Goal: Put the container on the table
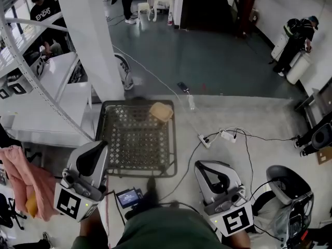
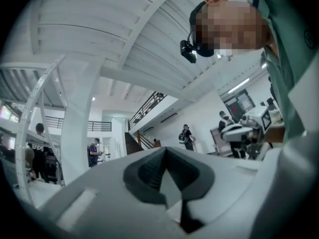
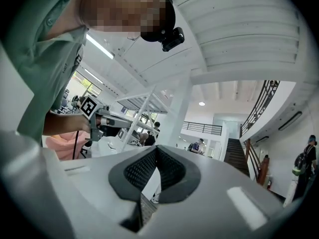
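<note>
In the head view a dark mesh-topped table [image 1: 136,139] stands on the floor ahead of me, with a tan container [image 1: 161,111] resting at its far right corner. My left gripper [image 1: 98,148] is held up at the lower left, near the table's front left corner. It is shut, with nothing between its pads [image 2: 165,151]. My right gripper [image 1: 206,167] hangs at the lower right, off the table's front right corner, and its pads [image 3: 156,149] meet at the tips with nothing held. Both gripper views point out level across the hall, and neither shows the container.
A thick white pillar [image 1: 96,35] and white benches [image 1: 46,102] stand to the left. A power strip [image 1: 205,140] with cables lies right of the table. A pink cloth [image 1: 21,178] hangs at lower left and a dark chair [image 1: 290,191] sits at lower right. People stand far off.
</note>
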A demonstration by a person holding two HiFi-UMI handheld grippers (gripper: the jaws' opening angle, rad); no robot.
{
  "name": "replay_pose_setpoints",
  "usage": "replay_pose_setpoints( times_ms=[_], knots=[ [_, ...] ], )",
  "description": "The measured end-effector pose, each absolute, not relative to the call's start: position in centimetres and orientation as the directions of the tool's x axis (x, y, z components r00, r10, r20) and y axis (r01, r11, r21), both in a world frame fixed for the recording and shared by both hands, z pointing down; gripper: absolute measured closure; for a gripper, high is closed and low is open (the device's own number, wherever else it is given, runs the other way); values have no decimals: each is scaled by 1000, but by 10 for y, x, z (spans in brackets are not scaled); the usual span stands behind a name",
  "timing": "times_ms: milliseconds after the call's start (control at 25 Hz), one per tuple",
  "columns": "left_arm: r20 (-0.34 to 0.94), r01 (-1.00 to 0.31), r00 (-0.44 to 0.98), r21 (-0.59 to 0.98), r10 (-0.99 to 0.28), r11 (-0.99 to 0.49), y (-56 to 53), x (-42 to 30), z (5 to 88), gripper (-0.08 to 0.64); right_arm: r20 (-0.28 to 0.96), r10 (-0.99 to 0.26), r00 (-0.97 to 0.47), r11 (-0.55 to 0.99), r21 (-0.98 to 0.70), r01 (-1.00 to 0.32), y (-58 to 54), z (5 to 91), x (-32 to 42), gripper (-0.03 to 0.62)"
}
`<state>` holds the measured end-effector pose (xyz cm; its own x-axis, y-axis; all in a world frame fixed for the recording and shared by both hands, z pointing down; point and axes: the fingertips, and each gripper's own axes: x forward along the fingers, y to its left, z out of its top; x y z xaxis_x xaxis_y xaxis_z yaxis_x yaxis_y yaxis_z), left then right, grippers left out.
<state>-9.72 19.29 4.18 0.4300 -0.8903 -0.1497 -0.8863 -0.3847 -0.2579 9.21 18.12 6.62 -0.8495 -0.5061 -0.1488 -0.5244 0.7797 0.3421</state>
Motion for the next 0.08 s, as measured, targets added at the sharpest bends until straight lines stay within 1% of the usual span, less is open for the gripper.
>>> replay_pose_setpoints(
  times_ms=[80],
  knots=[
    [-145, -889, 427, -247, -893, -385, 209, -88, 43, 558, -147, -507, -849, 779, 344, -525, 197, 66, 102, 586]
  ],
)
